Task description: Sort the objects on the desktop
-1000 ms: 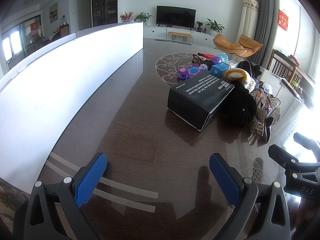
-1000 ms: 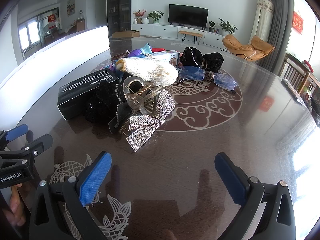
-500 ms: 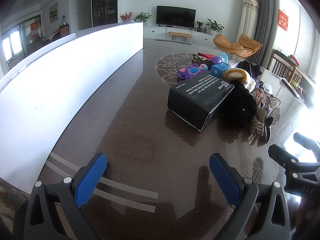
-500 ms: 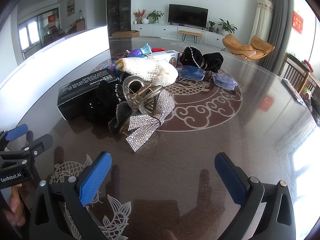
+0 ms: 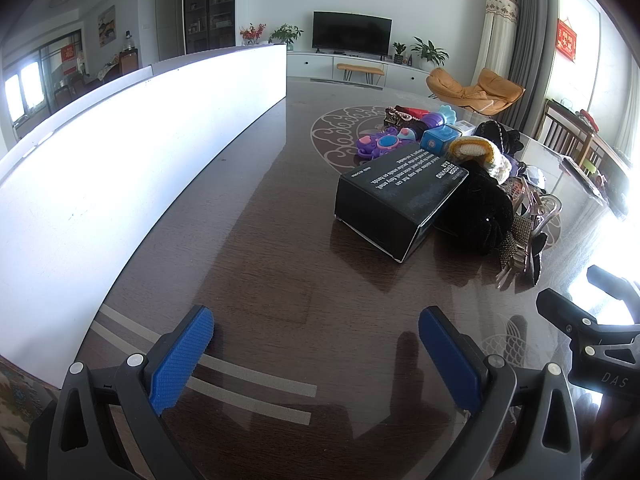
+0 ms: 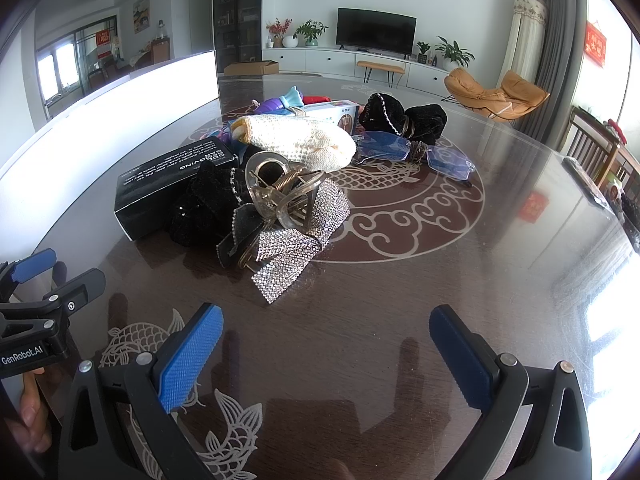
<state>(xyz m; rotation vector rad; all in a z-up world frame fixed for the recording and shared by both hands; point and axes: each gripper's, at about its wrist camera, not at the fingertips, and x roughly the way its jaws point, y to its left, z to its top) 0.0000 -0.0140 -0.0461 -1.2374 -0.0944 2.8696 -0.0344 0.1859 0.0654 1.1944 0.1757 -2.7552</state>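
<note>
The left gripper [image 5: 316, 344] hangs over bare dark table [image 5: 248, 248] with its blue pads spread wide and nothing between them. In this left wrist view a black box [image 5: 396, 196] lies ahead and to the right, a black fabric piece [image 5: 480, 212] touching its far side, purple toys [image 5: 380, 142] beyond it and a white panel [image 5: 120, 184] along the left. The right gripper [image 6: 326, 344] is likewise wide apart and empty above the table's fish inlay [image 6: 236, 424]. Ahead in the right wrist view, a clear hair claw [image 6: 280, 196] sits on a rhinestone bow [image 6: 296, 236] beside the box, with a cream knit piece [image 6: 300, 142] and blue glasses [image 6: 416, 152] farther back.
</note>
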